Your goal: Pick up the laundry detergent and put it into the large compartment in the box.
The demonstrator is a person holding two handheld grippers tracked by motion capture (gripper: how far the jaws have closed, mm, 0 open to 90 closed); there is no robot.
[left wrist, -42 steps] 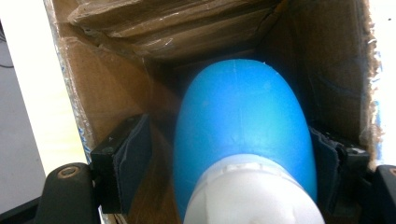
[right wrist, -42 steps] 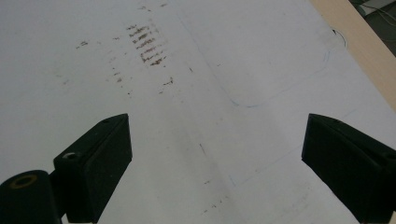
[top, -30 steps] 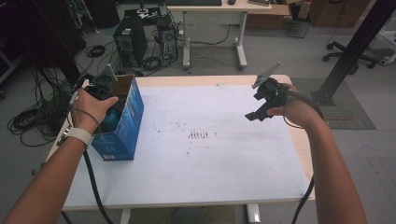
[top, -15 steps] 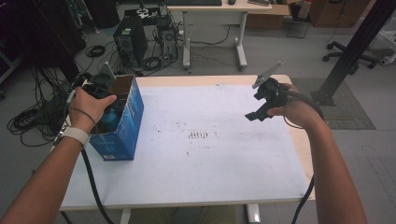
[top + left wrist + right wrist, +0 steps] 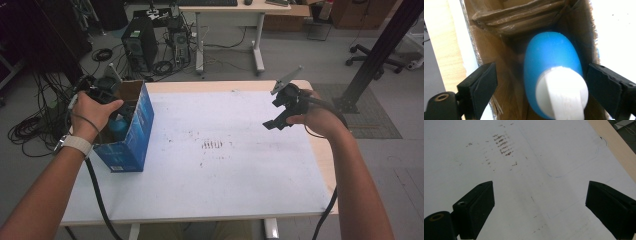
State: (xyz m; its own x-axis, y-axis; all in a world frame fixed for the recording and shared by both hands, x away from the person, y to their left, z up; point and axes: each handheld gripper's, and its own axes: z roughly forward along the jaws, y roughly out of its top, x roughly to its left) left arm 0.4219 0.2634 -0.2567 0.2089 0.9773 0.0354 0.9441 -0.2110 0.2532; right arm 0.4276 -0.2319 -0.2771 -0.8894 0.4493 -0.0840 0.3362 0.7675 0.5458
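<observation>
Bottle [image 5: 552,75] sits inside the blue carton [image 5: 134,140] at the worktop's [image 5: 225,190] left edge, white cap toward you, long axis running w/ your left hand-held gripper [image 5: 541,87]. Jaws wide apart, straddling it, nothing clamped. Right hand-held gripper [image 5: 280,107] hovers well apart over bare worktop, jaws spread, empty. Bottle's base & label hidden; carton floor too dark to read.

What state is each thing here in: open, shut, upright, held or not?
Box: upright on the table's left edge, top open.
Bottle: inside the box, white cap toward the camera, not gripped.
Left gripper: open, jaws either side of the bottle.
Right gripper: open, empty, held above the table.
Table: white top, stained with brown marks near the middle.
</observation>
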